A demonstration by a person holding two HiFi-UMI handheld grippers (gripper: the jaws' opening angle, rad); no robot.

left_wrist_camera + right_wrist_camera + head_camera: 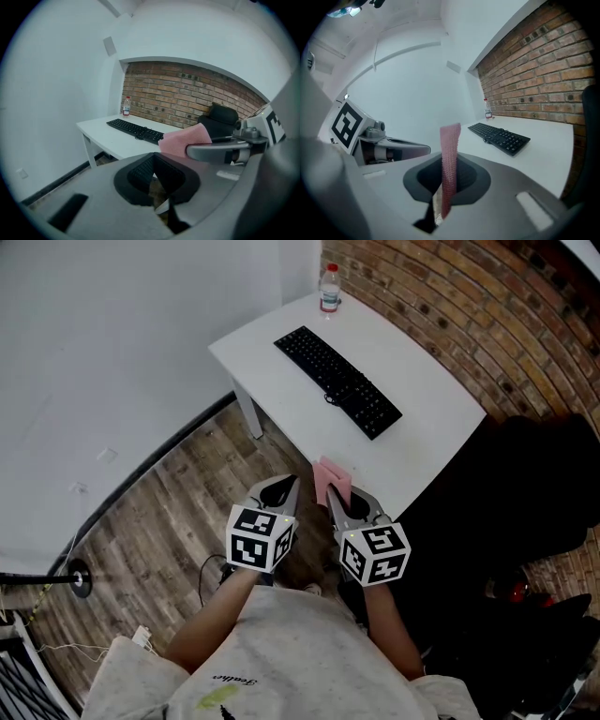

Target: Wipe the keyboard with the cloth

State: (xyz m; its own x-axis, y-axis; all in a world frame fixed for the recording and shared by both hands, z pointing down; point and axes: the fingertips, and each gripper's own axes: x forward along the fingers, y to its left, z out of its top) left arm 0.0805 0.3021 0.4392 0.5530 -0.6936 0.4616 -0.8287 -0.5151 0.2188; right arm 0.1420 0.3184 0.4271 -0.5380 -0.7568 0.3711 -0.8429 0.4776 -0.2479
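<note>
A black keyboard [337, 381] [136, 130] [499, 136] lies diagonally on the white table [281, 390]. My right gripper [336, 499] [449, 174] is shut on a pink cloth [330, 480] [450, 154], which stands up from its jaws just short of the table's near edge. In the left gripper view the cloth [185, 139] also shows, sticking out of the right gripper. My left gripper [284, 488] [157, 165] hangs beside it over the floor, its jaws shut with nothing between them. Both grippers are well short of the keyboard.
A water bottle [329, 289] [126, 106] [488, 108] stands at the table's far corner. A black chair [534, 484] [220, 117] sits to the right of the table, against the brick wall [487, 306]. Below me is wooden floor [178, 512], with cables at the left.
</note>
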